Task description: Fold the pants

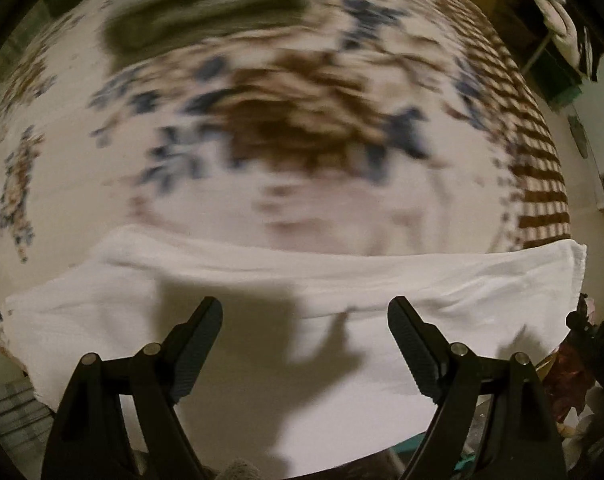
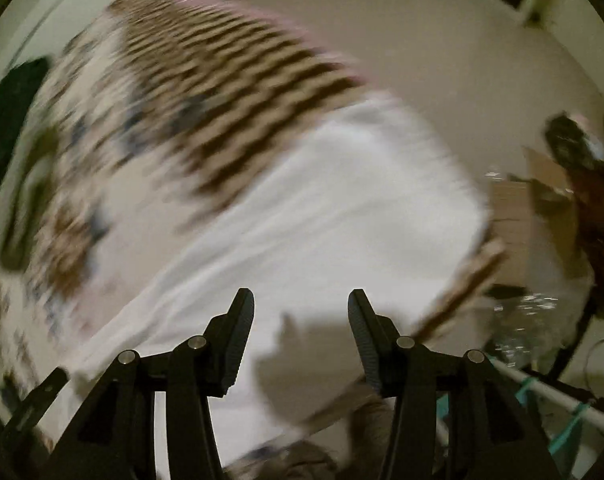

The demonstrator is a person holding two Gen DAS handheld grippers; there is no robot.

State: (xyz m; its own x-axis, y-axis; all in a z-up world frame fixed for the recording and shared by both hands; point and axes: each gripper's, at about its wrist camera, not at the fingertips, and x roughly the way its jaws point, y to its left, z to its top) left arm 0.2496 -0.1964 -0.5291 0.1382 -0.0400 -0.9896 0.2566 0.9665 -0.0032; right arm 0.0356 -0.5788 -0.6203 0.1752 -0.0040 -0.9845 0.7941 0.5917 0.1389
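One white pants (image 1: 286, 280) strip, lengthwise left-right

White pants (image 1: 294, 280) flat on bedspread (image 1: 262, 128)

Left wrist view: patterned bedspread (image 1: 286, 128) smeared by motion, print unreadable; dark folded item (image 1: 206, 12) at top too blurred to name. Right wrist view: everything blurred, white pants (image 2: 322, 208) edges smeared, clutter (image 2: 582, 184) at right unidentifiable. Both claw bases cut off at bottom edge.
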